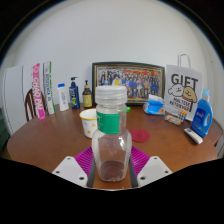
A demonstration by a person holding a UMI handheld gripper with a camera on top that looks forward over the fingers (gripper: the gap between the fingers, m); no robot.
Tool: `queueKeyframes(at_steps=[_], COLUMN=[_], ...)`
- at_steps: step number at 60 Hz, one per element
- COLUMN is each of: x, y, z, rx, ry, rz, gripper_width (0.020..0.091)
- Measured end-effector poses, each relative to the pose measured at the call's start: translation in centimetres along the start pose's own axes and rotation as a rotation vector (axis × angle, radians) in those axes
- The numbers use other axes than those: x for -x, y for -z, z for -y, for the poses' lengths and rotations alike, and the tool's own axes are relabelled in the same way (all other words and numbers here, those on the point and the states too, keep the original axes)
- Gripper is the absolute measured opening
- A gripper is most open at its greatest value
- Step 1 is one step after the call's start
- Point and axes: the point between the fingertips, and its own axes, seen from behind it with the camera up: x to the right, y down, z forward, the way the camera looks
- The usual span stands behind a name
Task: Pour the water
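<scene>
I am looking along the tongs [111, 163], and their two fingers are pressing on a clear jar [111, 135] from either side, so the tongs are clamped on it. The pink pads [84, 160] are showing at both sides of the jar's lower body, touching the glass. The jar is standing upright between the fingers, with a white lid [110, 96] on top and a green label band just under its neck. I cannot tell whether it is resting on the bench [45, 140] or hanging just above it, since its base is hidden between the fingers.

Just behind the jar, a little to its left, a pale cup [90, 121] is sitting on the brown bench. To the jar's right, a small round red coaster [140, 135] is lying flat on the wood, apart from both jar and cup.

Farther back, along the white wall, a framed group photo [128, 80] is leaning upright. Left of it, several bottles [74, 94] are standing in a row, and beyond those some tall cartons [38, 88] with pink and green print are standing upright. Right of the photo, a white bag [183, 88] printed with the word GIFT is standing, and a blue spray bottle [203, 116] is standing in front of it near the bench's far right edge. A small blue thing [154, 106] is lying between the photo and the bag; I cannot make out what it is.
</scene>
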Motion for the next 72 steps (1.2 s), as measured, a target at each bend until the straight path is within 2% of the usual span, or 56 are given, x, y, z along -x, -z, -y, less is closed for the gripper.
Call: queueKeyframes(at_steps=[11,29,32,34,41,55,62,72], x=[-2.1,-8.0,-7.4,-9.5,-9.3,-7.5,-7.8,-6.9], y=[0.6,-1.5,-2.7,-3.1,-5.8,-10.0,-11.0,-11.6], z=[1.7,12.7,14.7,15.2,17.6,18.5,18.4,18.1], rx=[0.011,0.057,0.099,0.081,0.136,0.218,0.300,0.288], ry=[0.037,0.532,0.663,0.754,1.098,1.794,2.000,2.058], rz=[-0.098,-0.381,-0.448,-0.447,-0.545,-0.617,-0.636,-0.601], gripper_width=[0.0407,0.0405,0.0404,0.0404,0.0403,0.0405,0.0405,0.0409])
